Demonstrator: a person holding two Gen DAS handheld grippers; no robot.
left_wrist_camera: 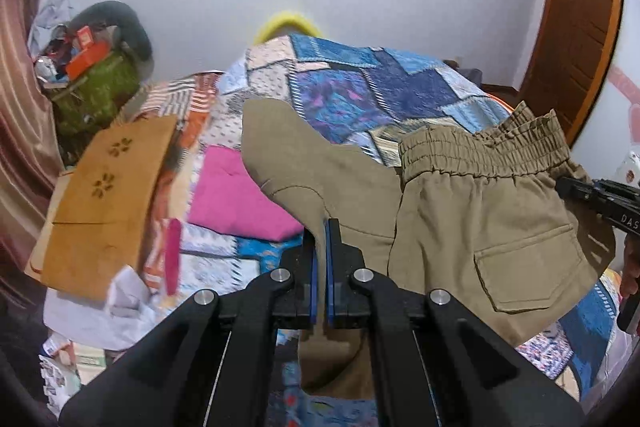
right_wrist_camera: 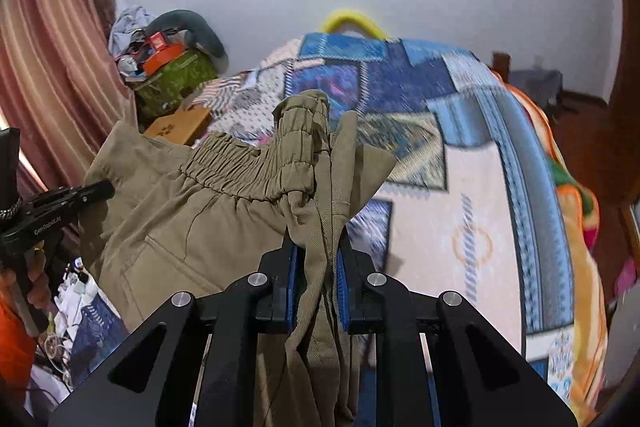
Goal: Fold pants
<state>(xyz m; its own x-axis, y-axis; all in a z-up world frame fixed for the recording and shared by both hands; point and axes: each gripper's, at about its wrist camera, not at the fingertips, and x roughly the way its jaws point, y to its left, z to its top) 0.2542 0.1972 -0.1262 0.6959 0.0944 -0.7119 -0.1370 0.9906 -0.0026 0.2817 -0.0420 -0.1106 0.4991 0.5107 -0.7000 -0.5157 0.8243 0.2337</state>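
Clamping both hand-held grippers, left (left_wrist_camera: 321,227) and right (right_wrist_camera: 318,247), I held twill khaki pants (left_wrist_camera: 480,211), elastic waistband toward 3 o'clock.

Patchwork-quilted bed (left_wrist_camera: 360,83), pink cloth (left_wrist_camera: 236,195)

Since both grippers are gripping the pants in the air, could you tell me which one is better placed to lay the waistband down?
Probably the right gripper: it clamps the khaki pants right at the bunched elastic waistband above the patchwork bedspread. The left gripper pinches a thin fold farther along.
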